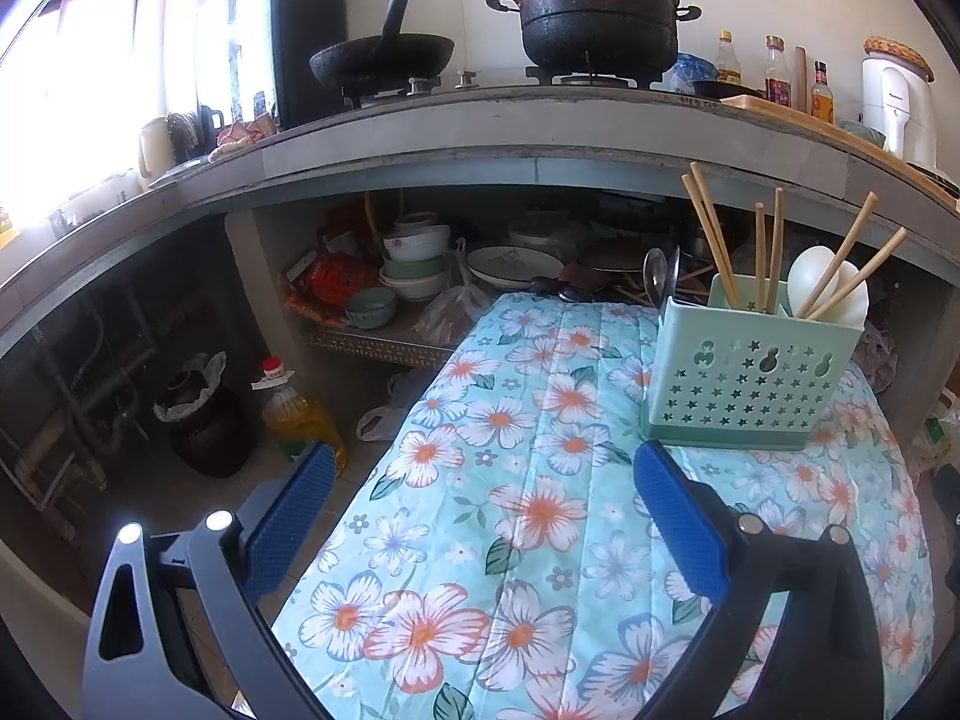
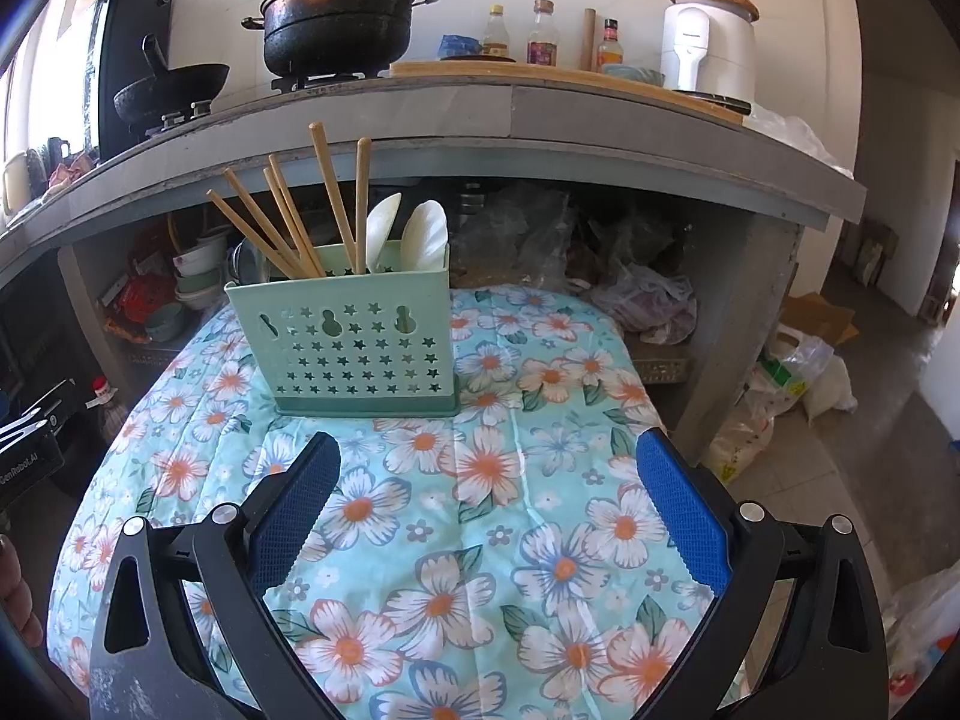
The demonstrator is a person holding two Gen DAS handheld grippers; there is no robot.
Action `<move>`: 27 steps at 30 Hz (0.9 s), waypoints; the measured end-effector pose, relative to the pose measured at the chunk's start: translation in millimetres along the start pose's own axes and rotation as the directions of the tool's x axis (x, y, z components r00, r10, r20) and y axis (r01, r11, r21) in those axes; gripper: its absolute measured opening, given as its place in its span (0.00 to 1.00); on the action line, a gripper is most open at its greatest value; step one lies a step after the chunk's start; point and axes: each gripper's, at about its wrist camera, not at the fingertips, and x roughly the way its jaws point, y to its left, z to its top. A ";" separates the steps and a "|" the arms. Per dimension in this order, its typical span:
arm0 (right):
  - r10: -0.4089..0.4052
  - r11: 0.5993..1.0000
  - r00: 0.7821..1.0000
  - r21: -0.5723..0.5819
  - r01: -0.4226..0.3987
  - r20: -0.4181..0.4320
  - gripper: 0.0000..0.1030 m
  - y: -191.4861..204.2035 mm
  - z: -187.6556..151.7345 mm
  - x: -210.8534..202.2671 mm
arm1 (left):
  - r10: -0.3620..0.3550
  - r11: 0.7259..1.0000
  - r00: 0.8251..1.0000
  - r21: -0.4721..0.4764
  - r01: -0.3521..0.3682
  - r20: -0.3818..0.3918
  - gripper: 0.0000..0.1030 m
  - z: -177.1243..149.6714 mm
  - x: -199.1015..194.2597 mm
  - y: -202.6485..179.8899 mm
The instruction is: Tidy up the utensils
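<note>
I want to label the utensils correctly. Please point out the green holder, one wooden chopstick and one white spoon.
green holder (image 2: 354, 348), right wrist view, on its perforated front wall.
wooden chopstick (image 2: 329, 186), right wrist view, on its upper shaft.
white spoon (image 1: 807, 282), left wrist view, on its bowl.

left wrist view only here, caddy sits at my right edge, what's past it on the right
Observer: Floral cloth runs on past the caddy to a rounded edge; beyond it, bags on the floor.
Operator: is the right gripper holding anything
Observer: No, the right gripper is open and empty, hovering over the cloth short of the caddy.
Operator: how many spoons, i see one clump
Observer: Two white spoons side by side at the caddy's right end, chopsticks to their left.
</note>
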 end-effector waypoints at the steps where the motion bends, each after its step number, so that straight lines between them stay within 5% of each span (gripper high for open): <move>1: 0.001 1.000 1.000 0.000 -0.001 -0.001 0.92 -0.1 0.1 0.2 | -0.002 1.000 1.000 0.000 0.002 -0.002 0.95 0.2 0.4 -0.4; 27: 0.011 1.000 1.000 -0.003 -0.011 -0.004 0.92 5.1 2.8 2.2 | 0.004 1.000 1.000 0.002 -0.004 -0.019 0.95 -0.6 8.7 5.1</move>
